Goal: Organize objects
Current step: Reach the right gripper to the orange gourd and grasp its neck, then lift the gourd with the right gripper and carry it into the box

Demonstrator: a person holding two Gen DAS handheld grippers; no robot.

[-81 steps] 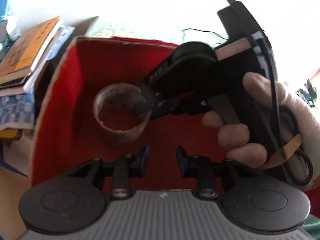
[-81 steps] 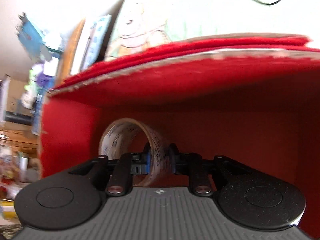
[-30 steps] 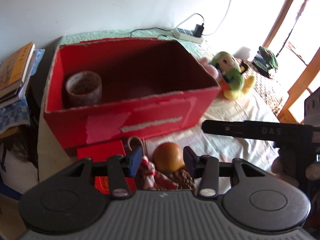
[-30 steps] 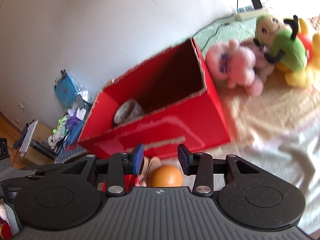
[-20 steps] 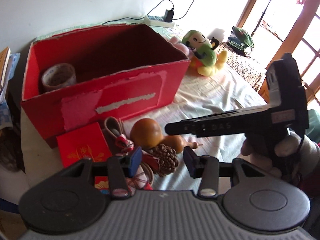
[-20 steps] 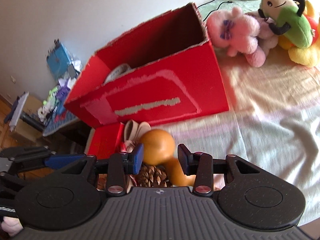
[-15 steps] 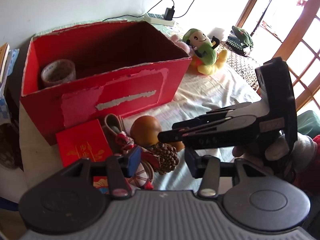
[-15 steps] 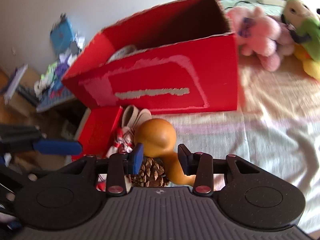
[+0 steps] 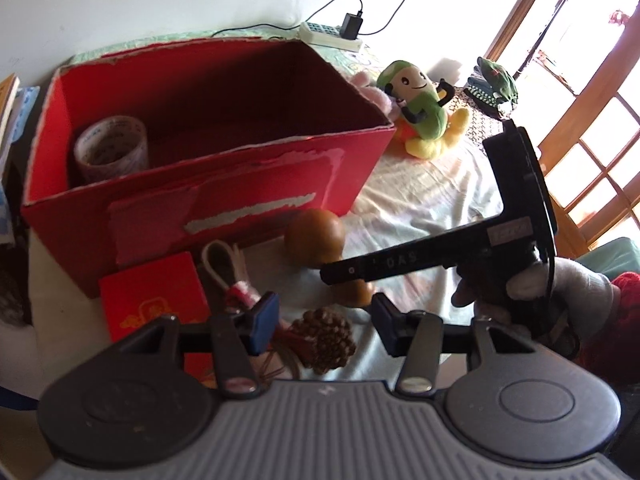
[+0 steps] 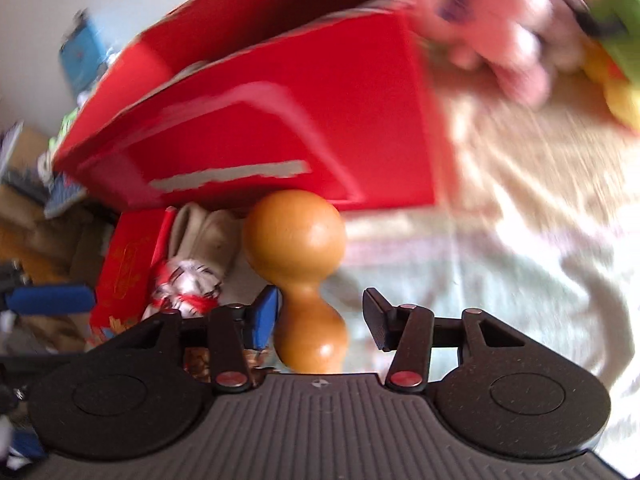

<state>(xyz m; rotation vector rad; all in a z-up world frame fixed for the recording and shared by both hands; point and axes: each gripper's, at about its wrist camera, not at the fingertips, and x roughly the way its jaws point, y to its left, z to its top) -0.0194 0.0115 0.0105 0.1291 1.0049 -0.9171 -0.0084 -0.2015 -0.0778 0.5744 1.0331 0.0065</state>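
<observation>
A red cardboard box (image 9: pixel 256 184) stands open on the bed, with a tape roll (image 9: pixel 111 153) in its left corner. In front of it lie an orange wooden gourd (image 10: pixel 298 264), a pine cone (image 9: pixel 326 338), a red booklet (image 9: pixel 154 292) and a beige strap with a red-and-white knot (image 9: pixel 230 276). My right gripper (image 10: pixel 320 318) is open, its fingers on either side of the gourd's narrow waist; it also shows in the left wrist view (image 9: pixel 332 276) over the gourd. My left gripper (image 9: pixel 324 322) is open and empty above the pine cone.
A green and yellow plush toy (image 9: pixel 424 112) and a pink plush (image 10: pixel 492 28) lie right of the box on the pale sheet (image 9: pixel 432 192). A power strip (image 9: pixel 330 36) lies behind the box. Books (image 9: pixel 8 108) are at far left. A wooden window frame (image 9: pixel 580 128) is at right.
The right gripper let go of the tape roll in the box, came out and dropped down around the gourd. The left gripper pulled back and now hovers over the pine cone.
</observation>
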